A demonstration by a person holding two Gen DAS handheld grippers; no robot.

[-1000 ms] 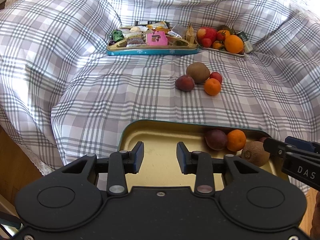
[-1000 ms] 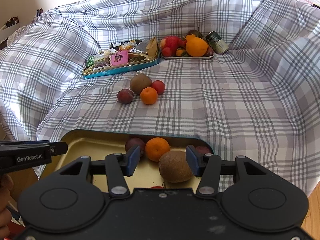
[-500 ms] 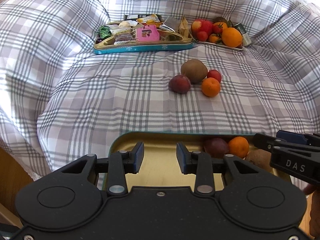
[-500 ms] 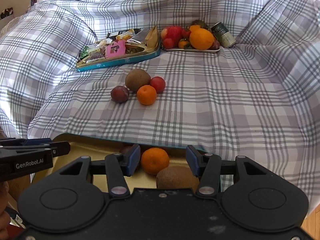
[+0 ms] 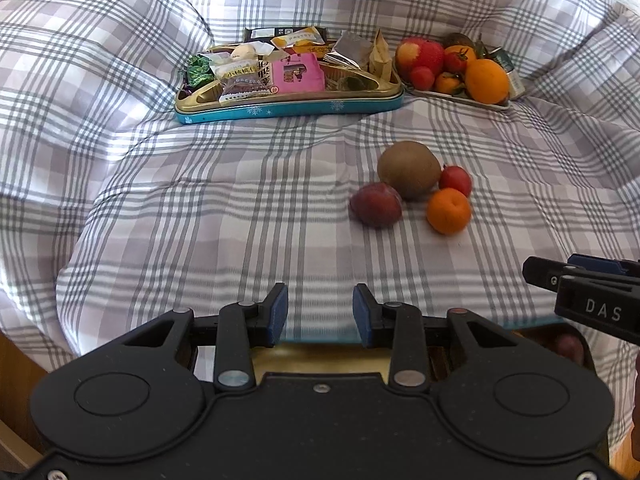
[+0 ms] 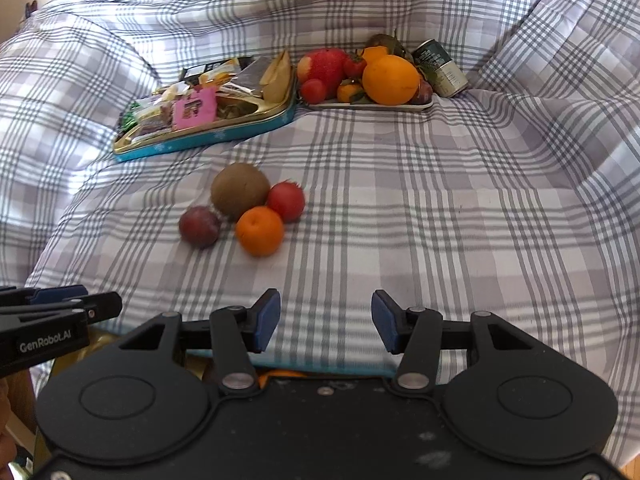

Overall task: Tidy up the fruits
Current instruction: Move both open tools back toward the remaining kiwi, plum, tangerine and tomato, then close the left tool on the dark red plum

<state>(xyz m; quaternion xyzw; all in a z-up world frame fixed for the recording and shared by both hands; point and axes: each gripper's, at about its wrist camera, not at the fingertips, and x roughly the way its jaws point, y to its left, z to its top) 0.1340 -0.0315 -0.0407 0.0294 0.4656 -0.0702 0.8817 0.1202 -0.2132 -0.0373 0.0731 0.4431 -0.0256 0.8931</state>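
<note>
From the left wrist, the left gripper (image 5: 320, 311) hovers with blue-padded jaws parted and empty over a soft plaid cloth (image 5: 200, 216). On it lie a fuzzy brown kiwi (image 5: 409, 169), a dull purple plum (image 5: 376, 205), a glossy tangerine (image 5: 449, 211) and a small red fruit (image 5: 456, 181), clustered mid-cloth. Far off, a teal-walled tin (image 5: 288, 109) holds wrapped snacks. A black piece at right reads "DAS". From the right wrist, the right gripper (image 6: 326, 322) is likewise spread and empty; the arm at left reads "GenRobot.AI". A flat tray (image 6: 372, 106) carries a big orange (image 6: 391, 79), beside a tipped can (image 6: 440, 68).
</note>
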